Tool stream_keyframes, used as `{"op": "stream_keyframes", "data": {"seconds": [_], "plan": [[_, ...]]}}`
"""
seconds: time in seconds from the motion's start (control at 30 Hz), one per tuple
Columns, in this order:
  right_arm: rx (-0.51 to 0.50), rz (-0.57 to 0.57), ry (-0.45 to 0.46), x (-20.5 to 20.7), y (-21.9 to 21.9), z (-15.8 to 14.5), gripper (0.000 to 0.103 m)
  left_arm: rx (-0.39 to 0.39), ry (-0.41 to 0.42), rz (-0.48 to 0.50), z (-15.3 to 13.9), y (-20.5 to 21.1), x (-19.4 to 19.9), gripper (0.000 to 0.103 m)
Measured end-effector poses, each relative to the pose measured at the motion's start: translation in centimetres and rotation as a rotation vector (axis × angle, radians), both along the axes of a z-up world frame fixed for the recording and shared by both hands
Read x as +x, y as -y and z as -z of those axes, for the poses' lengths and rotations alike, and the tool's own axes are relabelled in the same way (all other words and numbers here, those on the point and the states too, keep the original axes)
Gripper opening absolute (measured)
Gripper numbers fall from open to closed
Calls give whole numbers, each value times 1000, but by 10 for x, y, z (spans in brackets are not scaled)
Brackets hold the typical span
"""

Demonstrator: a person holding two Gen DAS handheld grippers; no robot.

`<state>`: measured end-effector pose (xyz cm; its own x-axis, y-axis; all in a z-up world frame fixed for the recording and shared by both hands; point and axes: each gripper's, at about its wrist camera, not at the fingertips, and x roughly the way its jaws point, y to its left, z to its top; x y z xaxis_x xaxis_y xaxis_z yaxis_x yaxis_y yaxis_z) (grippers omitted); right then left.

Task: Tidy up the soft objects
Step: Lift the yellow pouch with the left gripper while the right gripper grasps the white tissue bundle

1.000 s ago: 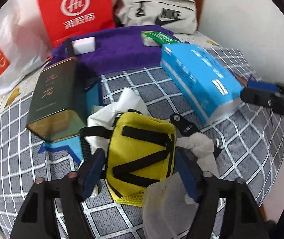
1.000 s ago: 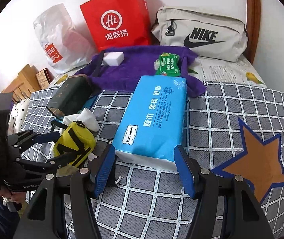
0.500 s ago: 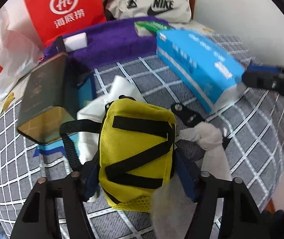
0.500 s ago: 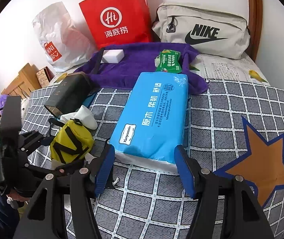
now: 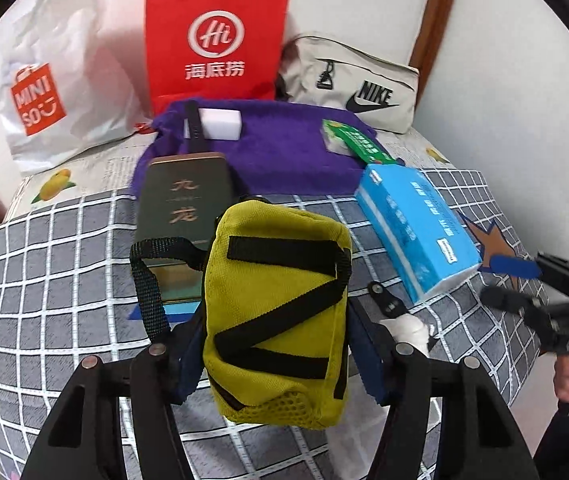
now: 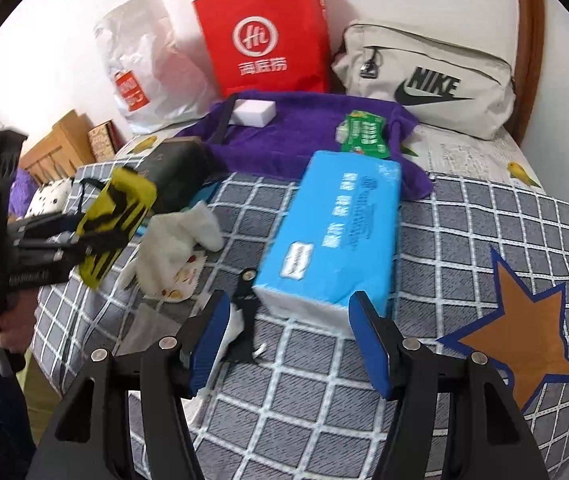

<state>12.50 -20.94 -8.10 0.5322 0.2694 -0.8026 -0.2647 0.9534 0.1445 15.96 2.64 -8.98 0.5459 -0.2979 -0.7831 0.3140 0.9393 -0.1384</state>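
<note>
In the left wrist view, the left gripper [image 5: 276, 344] was clamped on the yellow pouch [image 5: 280, 312], its blue pads pressed against both sides, and the pouch looked raised clear of the checked bedspread [image 5: 44, 280], its black strap [image 5: 148, 280] dangling to the left of the fingers. Ahead of the tool lay a dark box [image 5: 184, 204], and beyond that a purple towel [image 5: 280, 148] carrying a white sponge block [image 5: 220, 124] and a green packet [image 5: 352, 140]. At the far wall stood a red paper bag [image 5: 216, 40], a white plastic bag [image 5: 56, 92] and a grey Nike bag [image 5: 356, 84]; what was inside any of them could not be seen. In the right wrist view, the right gripper [image 6: 288, 340] hung with its jaws spread and nothing between the pads, the near end of the blue tissue pack [image 6: 336, 236] just ahead of them. Left of the tool, crumpled white cloth [image 6: 176, 244] lay loose, and the pouch appeared blurred in the other gripper, so its exact height was hard to judge. The sorting seemed barely begun: one soft thing was in hand, while the tissue pack, cloth, sponge and towel remained unplaced.
</note>
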Motion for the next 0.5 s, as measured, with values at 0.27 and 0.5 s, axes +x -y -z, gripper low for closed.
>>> {"op": "stream_keyframes", "data": {"seconds": [0.27, 0.5], "plan": [[-19, -73, -29, -9, -36, 21, 59, -23, 4, -26, 3, -17, -5, 61], [-68, -79, -63, -1, -56, 49, 47, -40, 10, -46, 5, -36, -16, 61]]}}
